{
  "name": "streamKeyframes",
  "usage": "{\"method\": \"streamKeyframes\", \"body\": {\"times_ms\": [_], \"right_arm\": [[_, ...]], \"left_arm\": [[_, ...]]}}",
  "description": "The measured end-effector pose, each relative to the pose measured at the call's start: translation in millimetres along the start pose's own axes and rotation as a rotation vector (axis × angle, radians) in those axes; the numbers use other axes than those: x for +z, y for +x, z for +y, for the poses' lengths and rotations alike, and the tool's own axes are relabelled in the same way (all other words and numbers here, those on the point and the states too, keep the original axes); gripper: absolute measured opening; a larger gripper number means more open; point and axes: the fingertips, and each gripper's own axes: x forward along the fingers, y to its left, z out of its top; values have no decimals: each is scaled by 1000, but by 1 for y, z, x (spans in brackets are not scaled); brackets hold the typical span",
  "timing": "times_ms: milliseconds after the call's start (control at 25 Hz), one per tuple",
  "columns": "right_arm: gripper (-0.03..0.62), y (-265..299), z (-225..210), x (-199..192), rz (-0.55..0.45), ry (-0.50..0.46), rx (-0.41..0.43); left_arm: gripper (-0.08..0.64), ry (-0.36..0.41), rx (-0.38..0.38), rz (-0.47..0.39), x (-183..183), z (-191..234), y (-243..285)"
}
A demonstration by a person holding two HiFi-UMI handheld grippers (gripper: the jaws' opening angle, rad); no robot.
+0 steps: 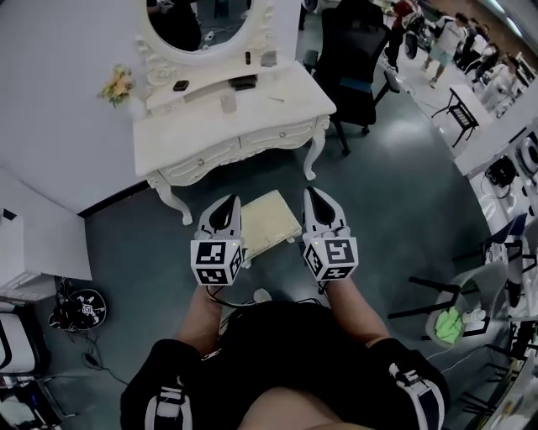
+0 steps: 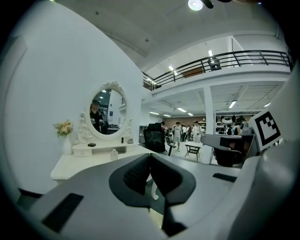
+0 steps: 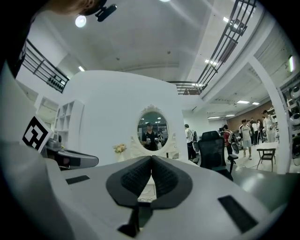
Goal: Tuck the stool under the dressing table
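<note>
Grey-green hall floor (image 1: pixel 395 210), with a white wall (image 1: pixel 50 101) along the left. Against that wall, a white dressing table (image 1: pixel 252 105) on curved legs, with front drawers and an oval mirror (image 1: pixel 197 21) above. Flower bunch (image 1: pixel 118 84) at its left corner; small bottle (image 1: pixel 229 102) and dark flat item (image 1: pixel 245 82) on top.

Stool (image 1: pixel 271 220) with a pale cream seat, out on the floor just before the table's front, not under it. Seen in the head view between both grippers. Left gripper (image 1: pixel 225 208) just beside its left edge, pads pressed together, nothing pinched. Right gripper (image 1: pixel 319 206) by its right edge, likewise closed and empty. Contact with the stool not discernible.

Black office chair (image 1: pixel 353 59) right of the table, near its corner. Farther right, people (image 1: pixel 445 38) standing and a small black side table (image 1: pixel 461 105).
</note>
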Motion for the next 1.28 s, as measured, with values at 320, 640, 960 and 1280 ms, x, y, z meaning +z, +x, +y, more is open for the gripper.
{"method": "streamKeyframes", "body": {"times_ms": [320, 640, 960, 1280], "right_arm": [[17, 85, -12, -2, 69, 64, 124], [17, 183, -40, 1, 89, 40, 346], [17, 240, -75, -4, 122, 29, 491], [17, 269, -70, -23, 170, 19, 543]], "left_arm": [[18, -27, 132, 47, 11, 43, 38], [18, -65, 358, 34, 31, 72, 93], [18, -132, 502, 35, 33, 69, 137], [18, -150, 578, 107, 7, 84, 141]]}}
